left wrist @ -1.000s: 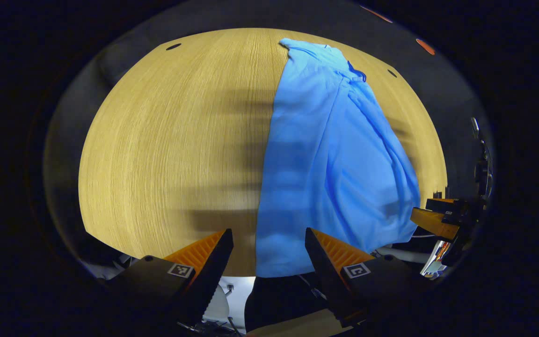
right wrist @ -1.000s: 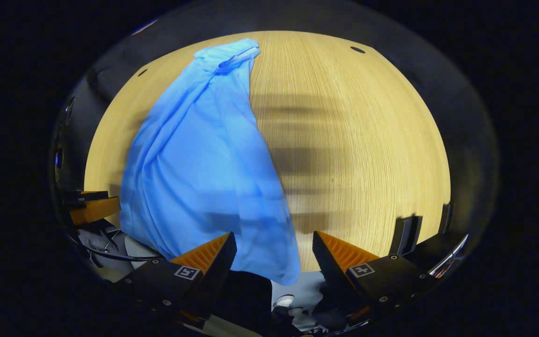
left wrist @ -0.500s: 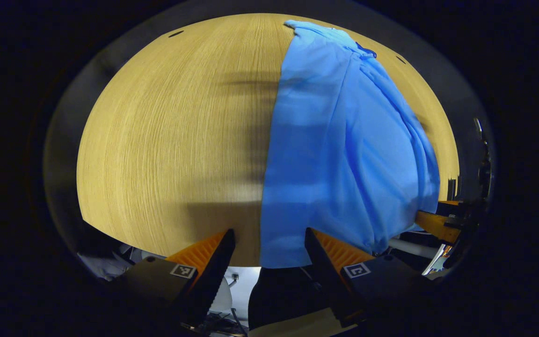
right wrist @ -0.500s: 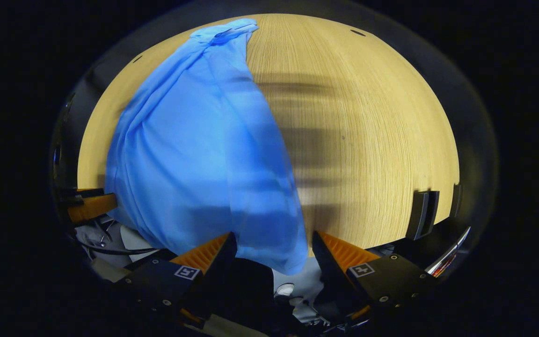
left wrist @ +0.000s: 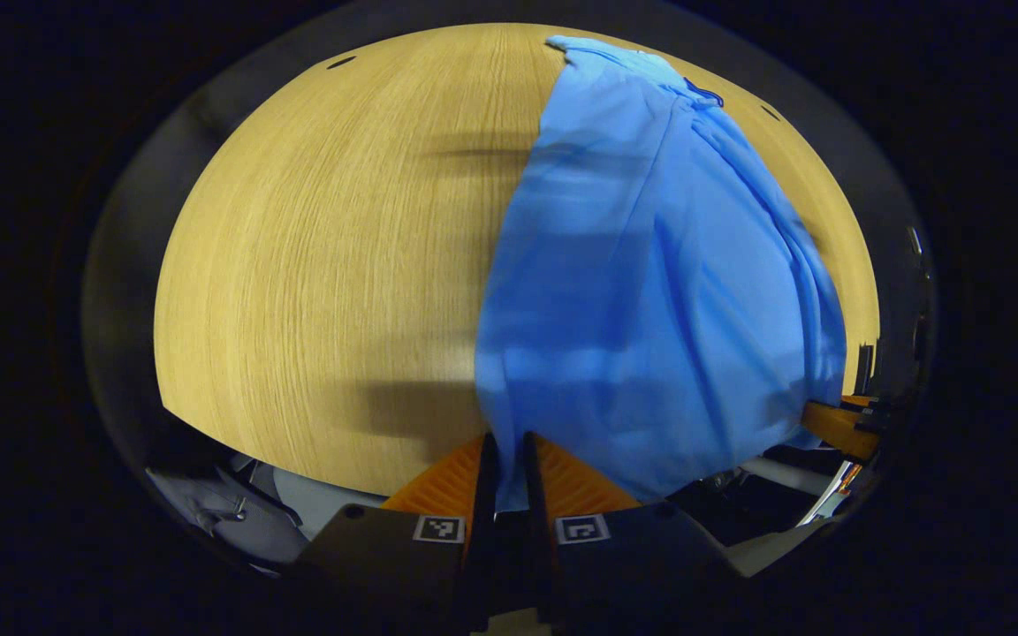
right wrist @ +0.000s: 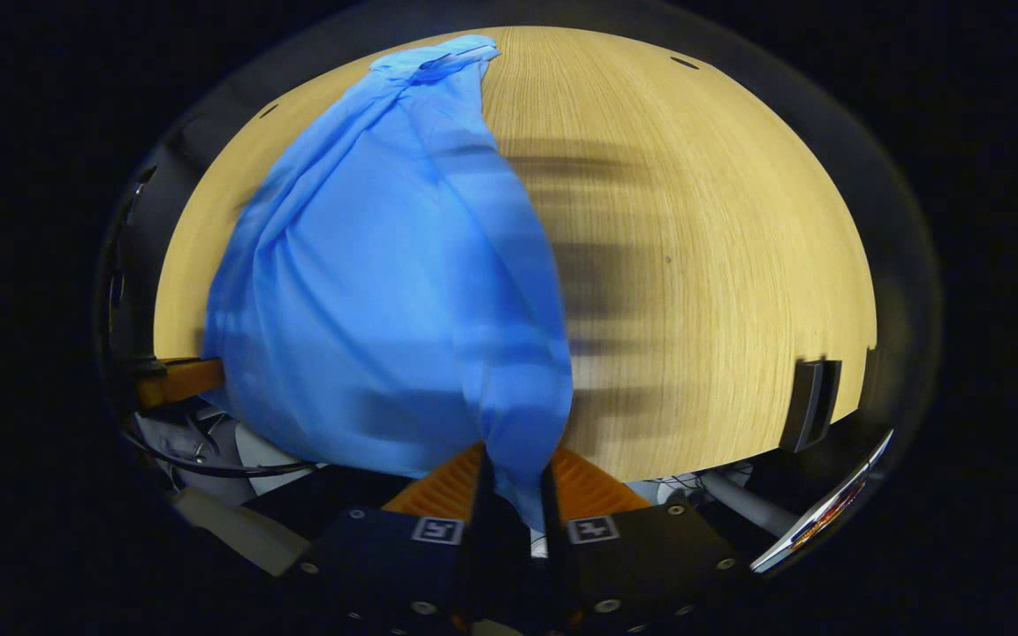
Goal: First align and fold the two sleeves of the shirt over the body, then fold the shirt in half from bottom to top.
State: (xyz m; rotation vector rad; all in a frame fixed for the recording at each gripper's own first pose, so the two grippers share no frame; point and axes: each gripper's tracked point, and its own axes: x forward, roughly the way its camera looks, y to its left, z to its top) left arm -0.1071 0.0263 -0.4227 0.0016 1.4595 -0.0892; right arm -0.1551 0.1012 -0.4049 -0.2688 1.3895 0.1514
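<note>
At the bottom of the left gripper view, the left gripper (left wrist: 506, 459) has its two fingers drawn close together, pinching the near hem of the blue shirt (left wrist: 650, 283) between them. From that pinch the shirt runs away across the wooden table (left wrist: 315, 265), lying as a long narrow shape down the right half of the tabletop, with soft creases along its right edge and its collar end at the far side. Near the shirt's lower right corner, the other gripper (left wrist: 840, 424) shows at the table's front edge. At the bottom of the right gripper view, the right gripper (right wrist: 513, 477) likewise has its fingers pressed in on the hem of the shirt (right wrist: 403, 291), a point of cloth hanging down between them. Beyond it the shirt spreads over the left half of the table (right wrist: 721, 265), bunched in folds along its left side and narrowing toward the far edge. Striped shadows fall across the bare wood beside the cloth.
</note>
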